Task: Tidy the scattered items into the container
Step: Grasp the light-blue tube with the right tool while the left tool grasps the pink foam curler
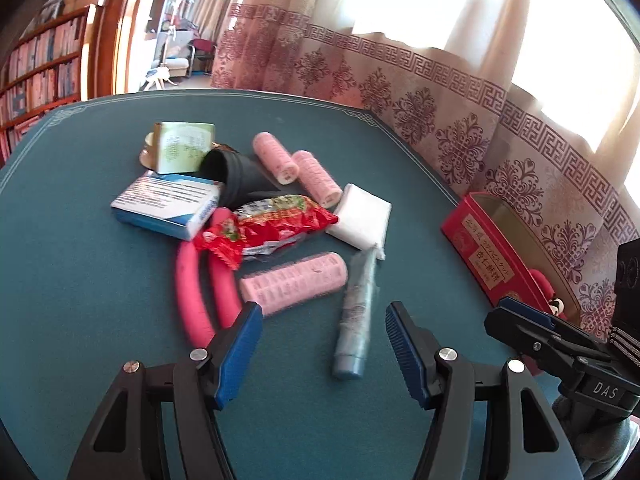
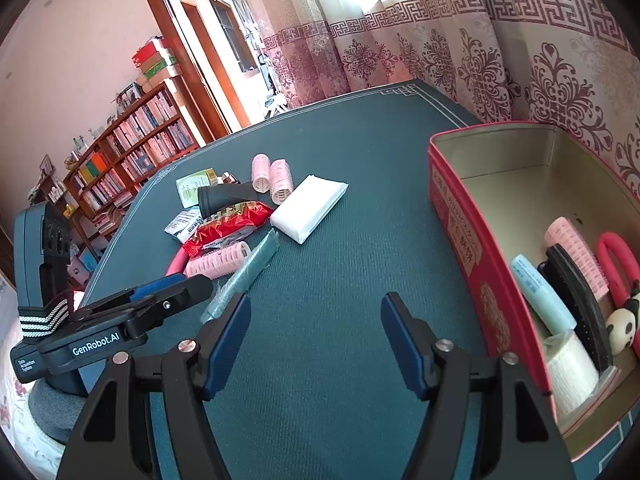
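the red tin [image 2: 460, 216] stands open at the right side of the green table [image 2: 340, 160], close to the curtain [image 2: 480, 64], and it is partly filled: a pink roller [image 2: 576, 252], a pale blue tube [image 2: 540, 292], a black comb [image 2: 576, 300], a pink foam loop [image 2: 618, 256], a small panda toy [image 2: 622, 324] and a white roll in plastic [image 2: 568, 368] lie packed at its near end, while the far end looks bare. so the job is started but, by my reckoning, less than half done

the rest sits in a loose heap near the middle of the table, well apart from the tin: a blue-grey tube [image 1: 356, 320] nearest the grippers, a pink roller beside it [image 1: 296, 280], two more pink rollers [image 1: 296, 168] further back, a long pink foam loop [image 1: 192, 292], a red snack packet [image 1: 264, 228] lying over it, a white tissue pack [image 1: 360, 216], a blue and white box [image 1: 168, 204], a green box [image 1: 184, 146] and a dark cup on its side [image 1: 236, 176]

the left gripper [image 1: 322, 346] points down at the near edge of the heap, jaws parted and holding nothing, with the blue-grey tube just ahead between its fingers' line; that tube looks the likely next pick. the right gripper [image 2: 316, 342] hangs over bare table between heap and tin, also parted and empty, tilted downward
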Demonstrator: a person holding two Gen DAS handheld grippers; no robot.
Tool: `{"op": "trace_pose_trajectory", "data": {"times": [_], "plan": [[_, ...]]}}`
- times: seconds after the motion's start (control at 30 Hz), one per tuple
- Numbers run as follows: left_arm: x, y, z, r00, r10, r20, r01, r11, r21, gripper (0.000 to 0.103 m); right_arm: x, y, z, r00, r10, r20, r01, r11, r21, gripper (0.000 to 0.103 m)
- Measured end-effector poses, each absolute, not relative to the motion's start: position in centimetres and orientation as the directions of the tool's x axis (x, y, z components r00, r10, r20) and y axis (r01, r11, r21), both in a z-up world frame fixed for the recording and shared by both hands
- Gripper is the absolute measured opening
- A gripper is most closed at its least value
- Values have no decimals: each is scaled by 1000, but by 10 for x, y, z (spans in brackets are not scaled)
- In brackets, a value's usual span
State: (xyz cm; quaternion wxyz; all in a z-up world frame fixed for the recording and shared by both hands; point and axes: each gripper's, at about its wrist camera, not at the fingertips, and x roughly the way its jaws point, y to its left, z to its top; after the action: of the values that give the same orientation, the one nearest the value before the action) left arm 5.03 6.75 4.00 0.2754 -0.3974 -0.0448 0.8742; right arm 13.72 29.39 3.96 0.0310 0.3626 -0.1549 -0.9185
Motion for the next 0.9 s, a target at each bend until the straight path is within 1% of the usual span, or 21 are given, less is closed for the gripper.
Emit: {"op": "trace_pose_trajectory", "data": {"times": [0.1,0.2,0.3,0.5,0.63,0.73,0.77,0.8,0.87,0.9], "plan": [[49,48,40,-601,442,-666,-387,-890,-241,65,127,283,40,-727,-190,-660,-29,-951,306,71],[44,37,30,-606,399,-688,-351,-911,-218,65,117,266,40,-717,-211,-664,6,-955,298,71],[42,29,23,-598,398,-695,-336,-912,-234,65,107,249,38,-700,-214,-682,31,-962,270,71],[42,25,23,-600,418,-682,-337,-905,-259,65,89,226,24,-659,-201,-725,44,-972,229,71],[40,25,21,-597,414,-688,-324,-908,-265,65,77,212,12,-634,-153,-759,47,-986,159,71],[39,25,19,-587,424,-690,-326,-904,-278,65,75,210,4,-624,-118,-773,43,-992,116,63],[39,27,19,-585,423,-692,-330,-903,-274,65,76,211,4,-626,-111,-772,45,-993,106,57],[39,28,18,-583,421,-695,-334,-904,-267,65,77,212,4,-626,-111,-772,46,-993,105,54],[39,31,18,-578,418,-701,-342,-904,-257,65,80,217,3,-630,-101,-770,36,-994,100,38],[39,33,18,-575,414,-706,-344,-905,-251,65,81,221,3,-631,-96,-770,28,-994,101,34]]}}
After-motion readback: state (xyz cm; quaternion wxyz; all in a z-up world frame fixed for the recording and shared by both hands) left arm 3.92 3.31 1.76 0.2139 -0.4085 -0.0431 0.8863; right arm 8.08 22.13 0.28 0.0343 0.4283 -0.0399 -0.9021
